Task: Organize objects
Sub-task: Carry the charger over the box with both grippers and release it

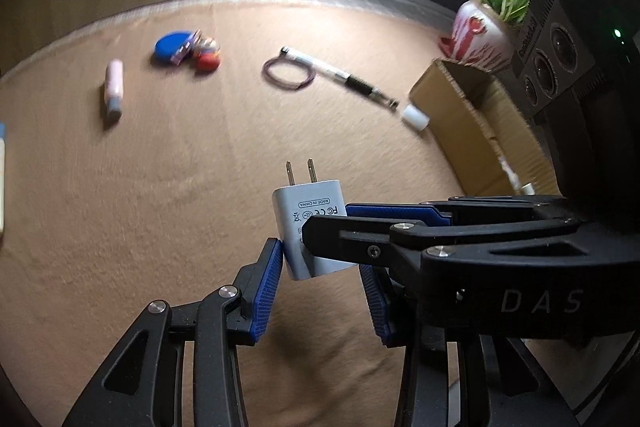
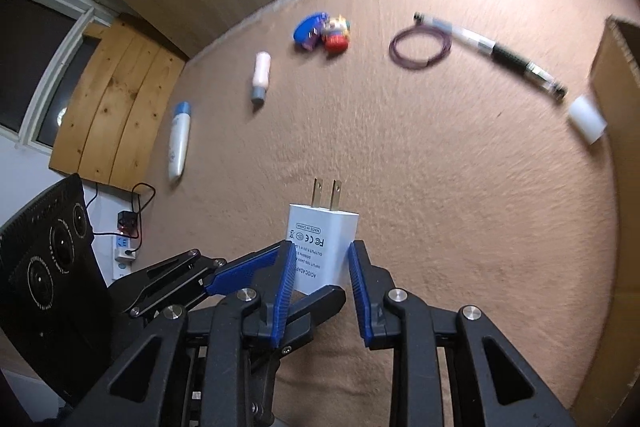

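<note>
A white USB wall charger (image 1: pixel 306 227) with two prongs pointing away is held above the tan carpet, and it also shows in the right wrist view (image 2: pixel 320 247). My left gripper (image 1: pixel 320 259) has its blue pads on both sides of the charger's lower body. My right gripper (image 2: pixel 320 267) comes in from the right, and its pads also close on the charger's sides. In the left wrist view the right gripper's fingers (image 1: pixel 352 223) cross in front of the charger. Both grippers hold it at once.
An open cardboard box (image 1: pixel 476 123) stands at the right, with a potted plant (image 1: pixel 484 15) behind it. On the carpet lie a pen (image 1: pixel 340 75), a cable coil (image 1: pixel 288 73), a white cap (image 1: pixel 416 117), a pink bottle (image 1: pixel 113 87), a blue disc with toys (image 1: pixel 188 49) and a white tube (image 2: pixel 179 143).
</note>
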Available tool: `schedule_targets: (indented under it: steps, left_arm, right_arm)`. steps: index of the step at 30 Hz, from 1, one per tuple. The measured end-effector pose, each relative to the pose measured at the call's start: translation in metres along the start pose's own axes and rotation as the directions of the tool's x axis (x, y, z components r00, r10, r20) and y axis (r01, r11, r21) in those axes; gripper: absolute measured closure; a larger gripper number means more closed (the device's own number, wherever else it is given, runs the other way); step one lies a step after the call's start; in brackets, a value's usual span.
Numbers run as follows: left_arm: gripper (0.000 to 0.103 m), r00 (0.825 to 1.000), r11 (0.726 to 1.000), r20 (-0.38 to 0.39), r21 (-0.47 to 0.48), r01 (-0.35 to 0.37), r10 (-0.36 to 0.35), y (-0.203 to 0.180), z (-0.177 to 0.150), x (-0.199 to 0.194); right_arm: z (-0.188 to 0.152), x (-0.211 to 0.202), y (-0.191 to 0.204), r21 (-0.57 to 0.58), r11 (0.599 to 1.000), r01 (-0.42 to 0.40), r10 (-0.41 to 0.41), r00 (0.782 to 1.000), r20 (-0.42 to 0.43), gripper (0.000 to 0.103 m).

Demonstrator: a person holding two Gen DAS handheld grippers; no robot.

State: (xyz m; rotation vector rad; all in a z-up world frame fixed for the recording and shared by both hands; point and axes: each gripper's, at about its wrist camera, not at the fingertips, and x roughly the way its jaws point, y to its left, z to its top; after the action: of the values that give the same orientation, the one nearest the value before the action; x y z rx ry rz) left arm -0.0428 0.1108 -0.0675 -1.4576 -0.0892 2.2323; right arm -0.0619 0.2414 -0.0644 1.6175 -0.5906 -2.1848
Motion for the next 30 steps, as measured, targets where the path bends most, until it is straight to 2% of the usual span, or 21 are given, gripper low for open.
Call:
schedule_targets:
  steps: [8, 15, 24, 30]
  left_arm:
    - [0.061, 0.999, 0.997, 0.032, 0.069, 0.037, -0.039, -0.040, 0.018, -0.008]
    - [0.061, 0.994, 0.984, 0.042, 0.150, 0.092, -0.100, -0.089, 0.030, -0.007]
    - [0.061, 0.983, 0.949, 0.001, 0.264, 0.175, -0.182, -0.158, 0.035, 0.008]
    - [0.061, 0.977, 0.920, -0.037, 0.332, 0.208, -0.208, -0.201, 0.031, 0.021]
  right_arm:
    - [-0.006, -0.046, -0.012, 0.021, 0.999, 0.037, -0.039, 0.995, 0.088, 0.078]
    - [-0.018, -0.097, -0.039, 0.078, 0.994, 0.080, -0.092, 0.981, 0.172, 0.078]
    - [-0.043, -0.148, -0.079, 0.170, 0.977, 0.132, -0.169, 0.958, 0.230, 0.078]
    - [-0.062, -0.170, -0.103, 0.223, 0.962, 0.159, -0.213, 0.946, 0.245, 0.078]
